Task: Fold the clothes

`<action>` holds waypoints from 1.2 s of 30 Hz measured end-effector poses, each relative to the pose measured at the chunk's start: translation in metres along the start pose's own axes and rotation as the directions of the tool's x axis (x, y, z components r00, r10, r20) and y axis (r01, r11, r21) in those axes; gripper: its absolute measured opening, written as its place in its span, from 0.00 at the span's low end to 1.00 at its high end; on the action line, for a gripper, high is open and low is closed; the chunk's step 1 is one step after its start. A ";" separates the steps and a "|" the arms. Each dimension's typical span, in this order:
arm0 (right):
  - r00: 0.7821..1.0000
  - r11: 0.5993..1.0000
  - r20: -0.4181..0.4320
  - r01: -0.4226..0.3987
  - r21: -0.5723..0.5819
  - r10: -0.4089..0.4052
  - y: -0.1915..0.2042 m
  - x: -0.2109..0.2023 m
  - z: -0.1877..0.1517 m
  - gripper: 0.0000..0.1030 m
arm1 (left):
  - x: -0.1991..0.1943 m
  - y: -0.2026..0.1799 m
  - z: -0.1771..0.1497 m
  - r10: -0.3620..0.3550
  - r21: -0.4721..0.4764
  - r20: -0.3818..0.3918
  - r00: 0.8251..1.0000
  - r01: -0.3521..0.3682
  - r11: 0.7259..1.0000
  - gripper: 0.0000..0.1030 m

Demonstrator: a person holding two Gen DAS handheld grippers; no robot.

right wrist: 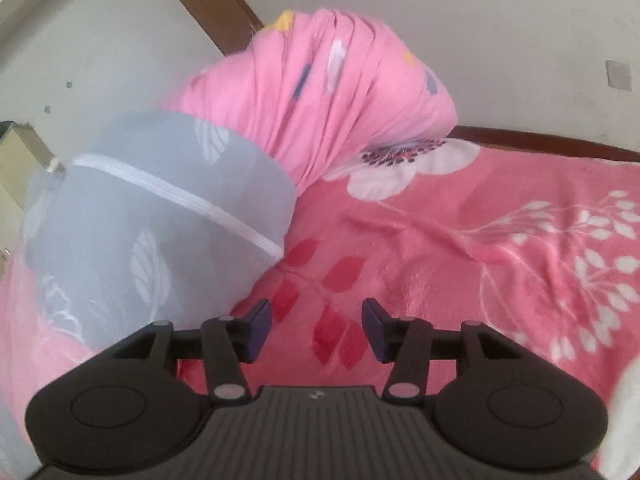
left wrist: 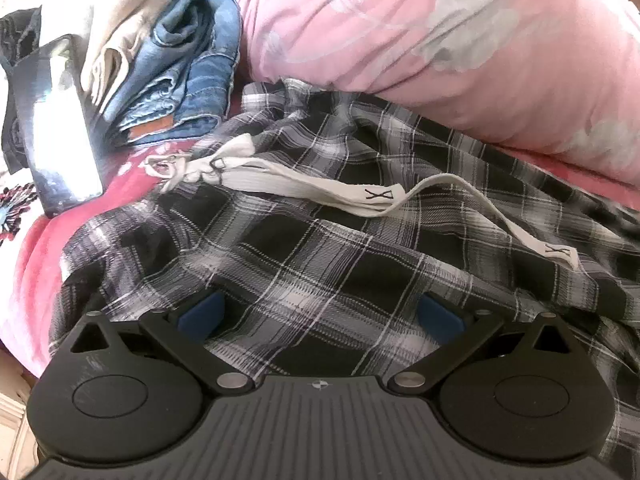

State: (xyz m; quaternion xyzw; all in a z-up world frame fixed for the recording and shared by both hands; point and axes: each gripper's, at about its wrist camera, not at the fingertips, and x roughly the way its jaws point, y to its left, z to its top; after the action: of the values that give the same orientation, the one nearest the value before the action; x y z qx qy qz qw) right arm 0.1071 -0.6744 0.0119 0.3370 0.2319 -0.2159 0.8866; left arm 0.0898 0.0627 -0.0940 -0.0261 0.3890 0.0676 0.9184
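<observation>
A: What fills the left wrist view?

B: A black, grey and white plaid flannel garment (left wrist: pixel 320 248), rumpled and spread across the middle and right of the frame, on a pink fleece bedspread with a floral print (left wrist: pixel 36 248). A white ribbed drawstring band with stitched black crosses (left wrist: pixel 320 188) runs across the plaid from centre left to the right edge.

A: And the left gripper (left wrist: pixel 320 314)?

B: At the bottom centre, its jaws stand wide apart and released. The blue pads (left wrist: pixel 200 314) hang over the plaid cloth, which shows between them, but they press on nothing.

A: Anything else up top?

B: In the upper left lies a heap of folded blue denim jeans (left wrist: pixel 192 64) with a crumpled beige cloth garment (left wrist: pixel 132 20) on it, and beside that a dark glossy rectangular packet (left wrist: pixel 52 128). A big pink pillow with pale cloud-like prints (left wrist: pixel 440 48) takes the upper right, its lower edge touching the plaid.

A: The right wrist view?

B: The right gripper (right wrist: pixel 316 330) sits at the bottom centre, jaws parted and empty, over the pink bedspread's red leaf print. At the left is a pale grey rolled bedding cover with white leaf shapes and a white zip line (right wrist: pixel 160 216), with a bunched pink printed quilt (right wrist: pixel 320 92) above it at the top centre, before a white wall (right wrist: pixel 520 20). No plaid shows here.
</observation>
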 end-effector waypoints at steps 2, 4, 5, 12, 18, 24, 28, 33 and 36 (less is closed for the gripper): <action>1.000 0.993 -0.018 -0.014 -0.118 0.012 0.025 -0.013 -0.006 0.51 | -0.008 0.005 -0.002 -0.010 -0.004 0.014 1.000 0.010 1.000 1.00; 0.997 0.954 -0.061 -0.064 -0.293 0.048 0.070 -0.029 -0.021 0.51 | -0.016 0.011 -0.005 -0.020 -0.005 0.029 0.999 0.020 1.000 1.00; 0.992 0.919 -0.087 -0.118 -0.375 0.092 0.098 -0.036 -0.034 0.51 | -0.022 0.013 -0.006 -0.031 -0.004 0.039 0.999 0.031 1.000 1.00; 0.820 0.523 -0.428 -0.572 -0.632 0.380 0.291 -0.064 -0.178 0.46 | -0.052 -0.002 -0.005 -0.209 0.033 0.149 0.966 0.207 0.978 1.00; 0.646 0.260 -0.685 -0.763 -0.592 0.337 0.411 -0.023 -0.330 0.39 | -0.027 -0.014 0.023 -0.221 0.123 0.252 0.942 0.195 0.973 1.00; 0.658 0.182 -0.723 -0.753 -0.633 0.208 0.464 0.033 -0.401 0.30 | 0.020 -0.002 0.045 -0.224 0.066 0.236 0.946 0.214 0.975 1.00; 0.661 0.118 -0.738 -0.750 -0.650 0.136 0.468 0.046 -0.422 0.30 | 0.041 0.010 0.044 -0.250 -0.010 0.196 0.948 0.257 0.966 1.00; 0.764 0.002 -0.627 -0.635 -0.773 0.150 0.469 0.025 -0.427 0.02 | 0.043 0.024 0.041 -0.286 -0.073 0.195 0.938 0.305 0.950 1.00; 0.843 -0.090 -0.500 -0.492 -0.866 0.201 0.471 0.013 -0.434 0.01 | 0.042 0.025 0.038 -0.295 -0.085 0.201 0.934 0.317 0.945 1.00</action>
State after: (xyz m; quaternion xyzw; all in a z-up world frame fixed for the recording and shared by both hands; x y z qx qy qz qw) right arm 0.2559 -0.0542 -0.0499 -0.3050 0.3093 0.2824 0.8553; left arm 0.1416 0.0959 -0.0974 -0.1336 0.2882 -0.0517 0.9468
